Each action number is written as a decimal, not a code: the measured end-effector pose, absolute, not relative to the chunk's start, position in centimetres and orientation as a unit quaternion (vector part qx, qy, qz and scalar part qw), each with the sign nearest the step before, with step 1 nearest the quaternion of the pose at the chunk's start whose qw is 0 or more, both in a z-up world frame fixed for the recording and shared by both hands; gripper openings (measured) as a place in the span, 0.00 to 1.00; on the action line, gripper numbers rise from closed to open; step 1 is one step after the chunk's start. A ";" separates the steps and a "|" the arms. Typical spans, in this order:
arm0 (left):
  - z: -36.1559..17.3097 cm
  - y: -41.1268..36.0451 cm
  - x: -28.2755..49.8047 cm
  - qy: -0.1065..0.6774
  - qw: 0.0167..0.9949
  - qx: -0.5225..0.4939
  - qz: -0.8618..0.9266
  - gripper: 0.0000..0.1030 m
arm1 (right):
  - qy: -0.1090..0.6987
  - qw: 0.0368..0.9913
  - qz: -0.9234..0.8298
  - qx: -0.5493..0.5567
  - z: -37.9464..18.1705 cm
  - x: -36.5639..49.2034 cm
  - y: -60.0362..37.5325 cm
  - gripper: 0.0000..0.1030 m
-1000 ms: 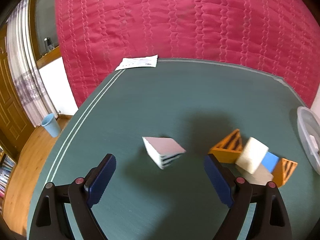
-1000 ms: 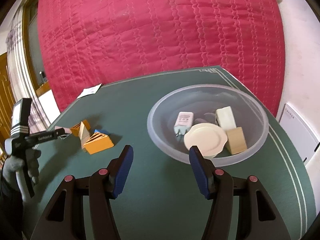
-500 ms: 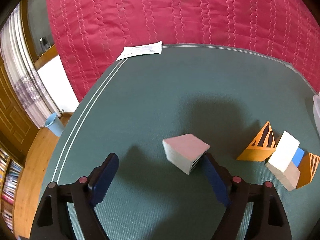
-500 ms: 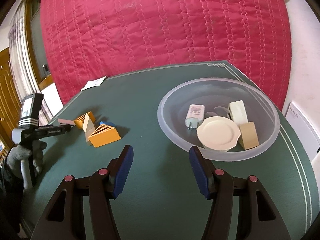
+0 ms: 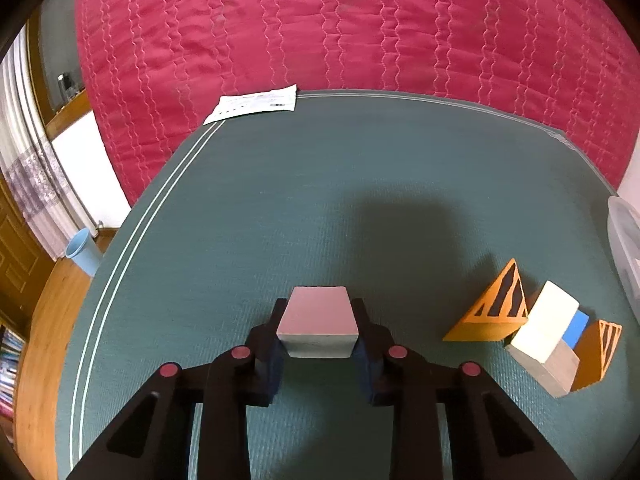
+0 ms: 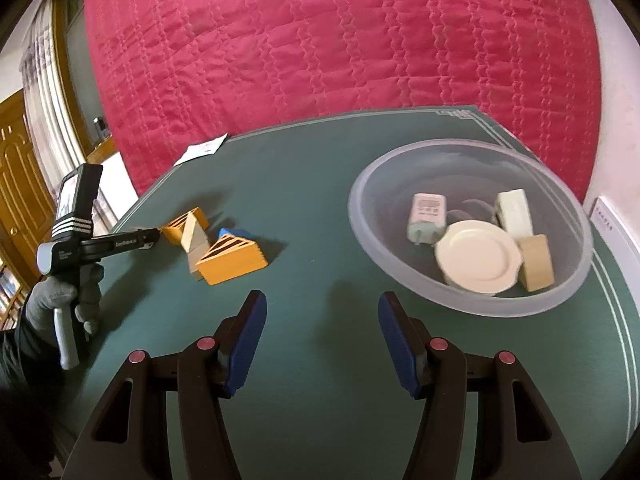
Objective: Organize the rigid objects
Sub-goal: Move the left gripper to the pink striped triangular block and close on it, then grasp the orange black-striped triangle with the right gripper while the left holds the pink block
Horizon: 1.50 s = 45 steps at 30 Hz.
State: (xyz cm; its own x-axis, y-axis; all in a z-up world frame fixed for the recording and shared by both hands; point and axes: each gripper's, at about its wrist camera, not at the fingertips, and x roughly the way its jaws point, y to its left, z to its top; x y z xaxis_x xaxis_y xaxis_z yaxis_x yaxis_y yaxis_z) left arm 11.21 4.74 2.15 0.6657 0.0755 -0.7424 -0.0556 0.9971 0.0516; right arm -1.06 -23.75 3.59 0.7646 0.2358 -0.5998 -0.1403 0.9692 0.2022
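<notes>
My left gripper (image 5: 319, 320) is shut on a grey block (image 5: 318, 326), its pads pressed on the block's two sides just above the green table (image 5: 280, 220). To its right lie two orange striped wedges (image 5: 494, 310) with a white and grey block (image 5: 544, 336) and a blue piece (image 5: 578, 326) between them. My right gripper (image 6: 322, 332) is open and empty over the table, left of a clear plastic bowl (image 6: 532, 312). The bowl holds a white plate (image 6: 478, 256), a charger (image 6: 426, 214), a pale block (image 6: 516, 212) and a tan block (image 6: 538, 262). The left gripper shows in the right wrist view (image 6: 150, 236) beside the wedges (image 6: 232, 258).
A white paper sheet (image 5: 254, 104) lies at the table's far left corner. A red quilted cover (image 5: 340, 20) hangs behind the table. A blue bin (image 5: 82, 250) stands on the wooden floor to the left. The bowl's rim (image 5: 624, 248) shows at the right edge.
My left gripper has moved onto the grey block and closed on it. The right gripper has drifted left and stayed open.
</notes>
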 end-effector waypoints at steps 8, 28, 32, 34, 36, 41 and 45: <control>3.7 4.6 9.2 0.384 0.922 -0.008 0.043 0.30 | 0.354 0.923 0.142 0.055 3.4 0.9 -20.9 0.60; 4.3 3.6 6.7 0.368 0.929 -0.033 -0.005 0.30 | 0.387 0.904 0.183 -0.015 1.8 7.3 -14.1 0.68; 4.1 3.7 6.7 0.370 0.928 -0.033 -0.009 0.30 | 0.393 0.900 0.190 -0.016 1.5 7.8 -13.9 0.67; 4.0 3.6 6.7 0.370 0.928 -0.033 -0.010 0.30 | 0.392 0.899 0.196 -0.017 1.5 7.8 -13.9 0.64; 4.0 3.6 6.6 0.371 0.928 -0.033 -0.011 0.30 | 0.391 0.898 0.199 -0.021 1.4 7.6 -13.8 0.61; 3.8 3.6 6.7 0.373 0.927 -0.034 -0.010 0.30 | 0.390 0.899 0.197 -0.023 1.3 7.4 -13.7 0.60; 3.8 3.5 6.6 0.372 0.928 -0.034 -0.013 0.30 | 0.390 0.900 0.197 -0.013 1.3 6.6 -14.0 0.60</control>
